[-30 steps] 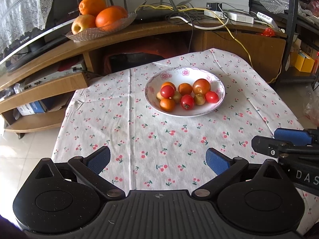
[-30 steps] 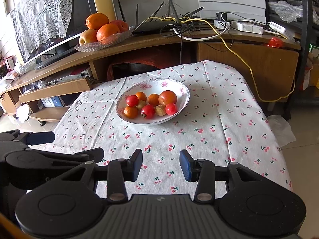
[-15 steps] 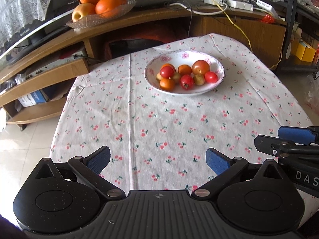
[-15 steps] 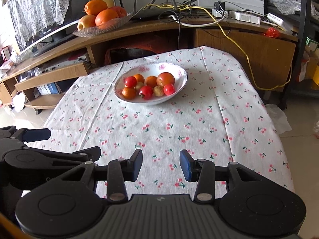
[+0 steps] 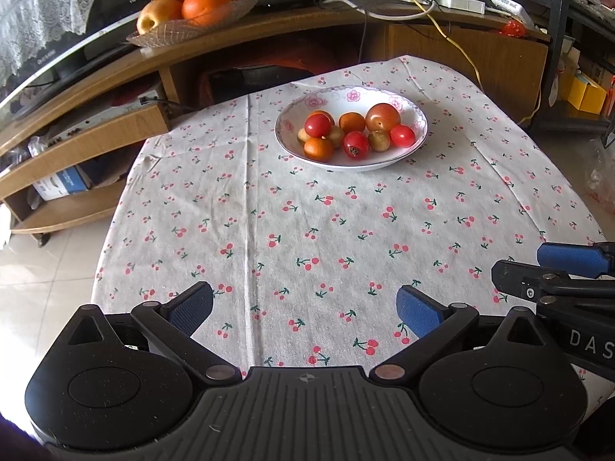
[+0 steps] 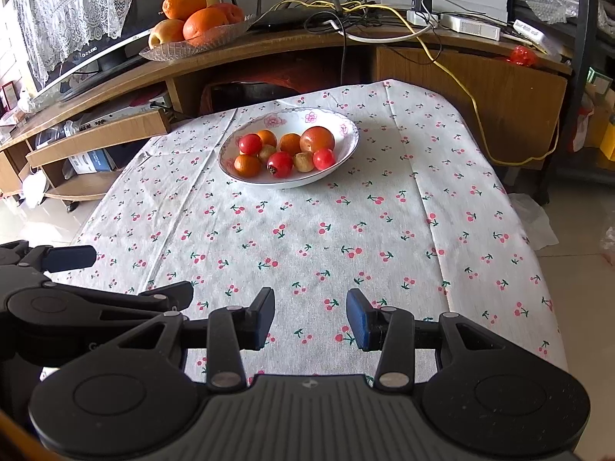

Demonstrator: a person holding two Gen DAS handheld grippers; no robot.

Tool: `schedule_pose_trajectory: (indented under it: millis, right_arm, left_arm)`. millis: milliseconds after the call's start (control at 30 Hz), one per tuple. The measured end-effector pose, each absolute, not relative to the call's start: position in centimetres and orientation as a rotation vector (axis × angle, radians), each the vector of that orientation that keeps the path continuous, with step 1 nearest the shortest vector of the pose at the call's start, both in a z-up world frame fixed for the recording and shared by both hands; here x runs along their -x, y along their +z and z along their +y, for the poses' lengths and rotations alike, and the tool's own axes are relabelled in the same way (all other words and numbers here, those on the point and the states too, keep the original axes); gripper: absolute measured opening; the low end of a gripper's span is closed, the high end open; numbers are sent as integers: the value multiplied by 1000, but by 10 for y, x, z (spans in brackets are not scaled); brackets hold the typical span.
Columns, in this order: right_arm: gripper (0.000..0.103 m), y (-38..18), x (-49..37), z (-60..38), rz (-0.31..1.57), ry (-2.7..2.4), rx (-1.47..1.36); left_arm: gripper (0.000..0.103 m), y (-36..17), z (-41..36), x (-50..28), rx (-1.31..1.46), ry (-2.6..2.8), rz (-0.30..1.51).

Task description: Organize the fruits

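A white flowered bowl [image 5: 417, 136] [image 6: 348, 153] stands at the far middle of the table with several small fruits in it: red tomatoes [image 5: 355, 145] [image 6: 280, 164], small oranges [image 5: 318, 148] [image 6: 247, 165] and a larger reddish fruit [image 5: 382, 116] [image 6: 317, 139]. My left gripper [image 5: 305, 309] hangs wide open over the near edge, nothing between its fingers. My right gripper [image 6: 310, 317] is beside it on the right, open more narrowly and empty. Both are well short of the bowl.
The table [image 5: 346, 230] wears a cherry-print cloth. Behind it runs a wooden TV stand [image 5: 269, 34] with a glass dish of big oranges [image 5: 207, 0] [image 6: 203, 25], cables and a router. Tiled floor lies to the left and right of the table.
Both views have pulled back and tipped down a little, so the bowl sits farther off and more cloth shows. The jaws kept the same openings.
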State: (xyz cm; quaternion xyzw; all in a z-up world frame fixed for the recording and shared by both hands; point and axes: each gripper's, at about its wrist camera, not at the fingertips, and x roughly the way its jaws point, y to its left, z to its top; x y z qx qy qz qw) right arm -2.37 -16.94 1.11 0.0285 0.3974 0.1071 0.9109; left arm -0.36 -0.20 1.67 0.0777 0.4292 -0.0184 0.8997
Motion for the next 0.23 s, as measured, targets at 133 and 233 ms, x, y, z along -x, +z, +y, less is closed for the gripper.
schedule_pose_trajectory:
  millis: [133, 233]
  right_arm:
    - [41, 11, 24, -169, 819, 221, -58]
    - [41, 11, 24, -170, 819, 221, -58]
  left_arm:
    - [103, 16, -2, 3, -160, -37, 887]
    - [103, 17, -2, 3, -159, -36, 887]
